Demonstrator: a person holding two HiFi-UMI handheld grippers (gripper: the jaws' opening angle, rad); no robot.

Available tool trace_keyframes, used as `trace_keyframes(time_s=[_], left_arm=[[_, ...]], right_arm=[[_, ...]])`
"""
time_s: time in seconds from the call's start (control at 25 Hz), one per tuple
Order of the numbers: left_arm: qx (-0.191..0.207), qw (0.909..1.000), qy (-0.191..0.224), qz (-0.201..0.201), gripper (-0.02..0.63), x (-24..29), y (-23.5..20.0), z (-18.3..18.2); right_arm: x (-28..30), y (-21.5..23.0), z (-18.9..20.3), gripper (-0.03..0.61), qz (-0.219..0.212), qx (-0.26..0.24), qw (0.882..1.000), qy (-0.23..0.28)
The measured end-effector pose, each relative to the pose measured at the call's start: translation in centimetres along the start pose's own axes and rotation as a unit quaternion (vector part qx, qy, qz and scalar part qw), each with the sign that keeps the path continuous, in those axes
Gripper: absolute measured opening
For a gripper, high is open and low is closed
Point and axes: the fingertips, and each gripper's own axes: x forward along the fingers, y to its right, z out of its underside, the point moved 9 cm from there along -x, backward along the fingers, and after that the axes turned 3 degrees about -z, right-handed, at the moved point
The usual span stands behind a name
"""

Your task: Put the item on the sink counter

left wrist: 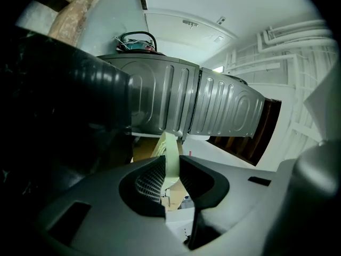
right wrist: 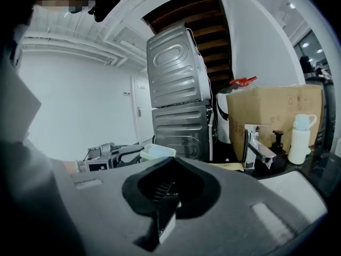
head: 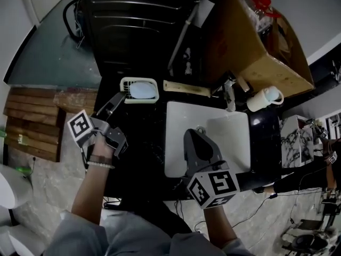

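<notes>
I'm making out only a thin cream edge of the soap dish [left wrist: 170, 143], my left tool [left wrist: 172, 164] pinching it, long axis lying sideways over the table [head: 139, 133], right tool [right wrist: 169, 193] sitting closed, empty.

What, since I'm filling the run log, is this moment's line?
left gripper: shut on soap dish | right gripper: shut, empty, over sink

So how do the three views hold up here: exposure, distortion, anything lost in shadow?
Head view: strong fisheye, dark corners; the black counter swallows detail while the white sink stands out. Left gripper view: left side almost black, ceiling bright, yet the dish rim in the left tongs reads clearly. Right gripper view: evenly lit, lines bowed, mosaic patch top left, right tongs shut.
</notes>
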Motion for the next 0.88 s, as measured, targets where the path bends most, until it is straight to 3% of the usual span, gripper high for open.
trace_keyframes(time_s=[0.28, 0.88], left_arm=[[-0.001, 0.9997, -0.004, -0.024, 0.086, 2.1, -2.2, -1.5], [0.017, 0.9978, -0.023, -0.061, 0.086, 4.4, -4.9, -2.0]], right_arm=[[4.7, 2.3, 0.4, -0.003, 0.018, -0.037, 0.999, -0.031], [14.0, 2.5, 3.2, -0.002, -0.04, -0.105, 0.989, -0.094]])
